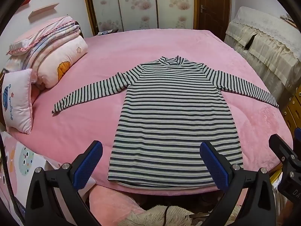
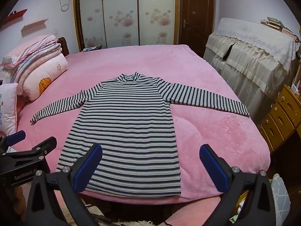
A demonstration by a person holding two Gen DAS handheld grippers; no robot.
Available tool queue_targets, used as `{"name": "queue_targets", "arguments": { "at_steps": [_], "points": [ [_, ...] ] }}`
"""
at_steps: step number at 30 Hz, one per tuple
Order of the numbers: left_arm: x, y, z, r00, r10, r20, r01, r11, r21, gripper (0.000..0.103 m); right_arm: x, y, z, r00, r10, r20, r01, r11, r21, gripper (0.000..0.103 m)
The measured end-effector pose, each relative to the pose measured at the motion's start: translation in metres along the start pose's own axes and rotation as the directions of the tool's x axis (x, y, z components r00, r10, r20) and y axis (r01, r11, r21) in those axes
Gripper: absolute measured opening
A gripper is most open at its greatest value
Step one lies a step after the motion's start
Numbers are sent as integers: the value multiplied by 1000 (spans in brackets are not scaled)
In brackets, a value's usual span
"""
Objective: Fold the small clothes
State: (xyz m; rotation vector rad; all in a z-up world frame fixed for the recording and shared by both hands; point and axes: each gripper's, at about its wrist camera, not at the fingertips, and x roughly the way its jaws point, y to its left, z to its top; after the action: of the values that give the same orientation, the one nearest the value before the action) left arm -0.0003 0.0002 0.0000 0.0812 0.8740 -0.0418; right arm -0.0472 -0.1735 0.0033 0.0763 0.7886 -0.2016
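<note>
Left wrist view: striped top [image 1: 169, 116] flat on pink bed [image 1: 79, 131], sleeves spread, hem nearest. No fold made yet (all folding left). Left gripper [image 1: 151, 166], right gripper [image 2: 150, 166] spread wide, empty, above hem.

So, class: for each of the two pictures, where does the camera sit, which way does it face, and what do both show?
Left wrist: on the left gripper, tilted down over the bed's near edge at the striped shirt; its own open fingers show, right gripper alongside.
Right wrist: on the right gripper, same direction; left gripper at left.
Both share the shirt, pink bed, folded quilts, wardrobe.
</note>
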Motion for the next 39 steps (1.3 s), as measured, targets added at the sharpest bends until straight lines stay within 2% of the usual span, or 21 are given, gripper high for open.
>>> {"name": "queue_targets", "arguments": {
  "at_steps": [10,30,39],
  "points": [
    [9,6,0,998,-50,-49,49,999,-19,102,4,4,3,1000,9,-4,-9,1000,5,103],
    [-11,-8,3,996,-80,39,80,997,7,102,4,2,6,1000,24,0,-24,1000,-17,103],
    [-13,-4,4,994,-98,54,98,995,-6,102,5,3,9,1000,29,-5,-30,999,-23,103]
  ]
}}
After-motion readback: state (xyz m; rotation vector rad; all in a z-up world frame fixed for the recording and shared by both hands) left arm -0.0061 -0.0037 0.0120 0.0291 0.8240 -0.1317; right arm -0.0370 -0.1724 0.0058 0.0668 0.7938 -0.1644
